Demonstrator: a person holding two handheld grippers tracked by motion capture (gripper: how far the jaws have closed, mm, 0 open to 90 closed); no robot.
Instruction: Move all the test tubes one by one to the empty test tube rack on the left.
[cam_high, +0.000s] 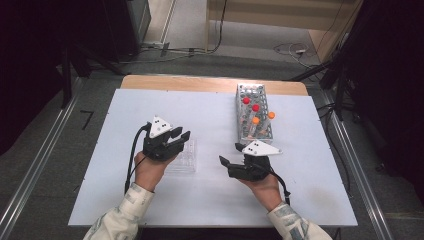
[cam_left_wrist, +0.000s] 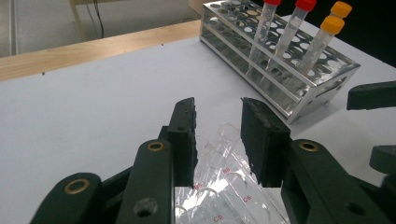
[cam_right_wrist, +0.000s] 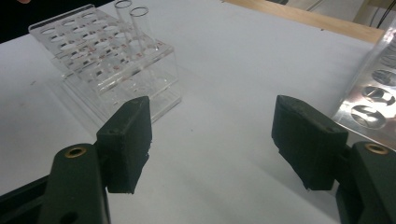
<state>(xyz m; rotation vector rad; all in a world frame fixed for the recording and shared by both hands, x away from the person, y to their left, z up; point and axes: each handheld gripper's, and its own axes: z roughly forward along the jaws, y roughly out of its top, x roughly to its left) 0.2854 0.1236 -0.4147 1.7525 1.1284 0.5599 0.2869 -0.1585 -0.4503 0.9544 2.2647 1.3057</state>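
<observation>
1. A person seated at the near edge of a white tabletop (cam_high: 150, 105) holds a black two-jaw gripper in each hand; both forearms come in over that near edge.

2. The left gripper (cam_high: 181, 135) hovers over a clear plastic rack (cam_high: 184, 159) that sits left of the tabletop's middle, nearer the near edge than the far one. Its jaws stand partly apart with nothing between them; in the left gripper view they frame the mouths of empty glass tubes (cam_left_wrist: 223, 140) standing in the rack below.

3. The right gripper (cam_high: 229, 152) is held right of middle, between the clear rack and a metal tube rack (cam_high: 243, 92). Its jaws are spread wide and grip nothing; the right gripper view shows bare white surface between them, the clear rack (cam_right_wrist: 88, 60) off to one side and a corner of the metal rack (cam_right_wrist: 373, 84) at the other.

4. The metal rack lies lengthwise from near the far edge toward the middle, on the right half of the tabletop, its near end just beyond the right gripper. It carries two red-capped tubes (cam_high: 251, 104) and two orange-capped tubes (cam_high: 263, 118), all leaning.

5. Open room: the far-left quarter of the tabletop is bare, as are a strip along the near edge and a narrower band between the metal rack and the right edge. A wooden lip (cam_high: 175, 82) runs along the far edge.
</observation>
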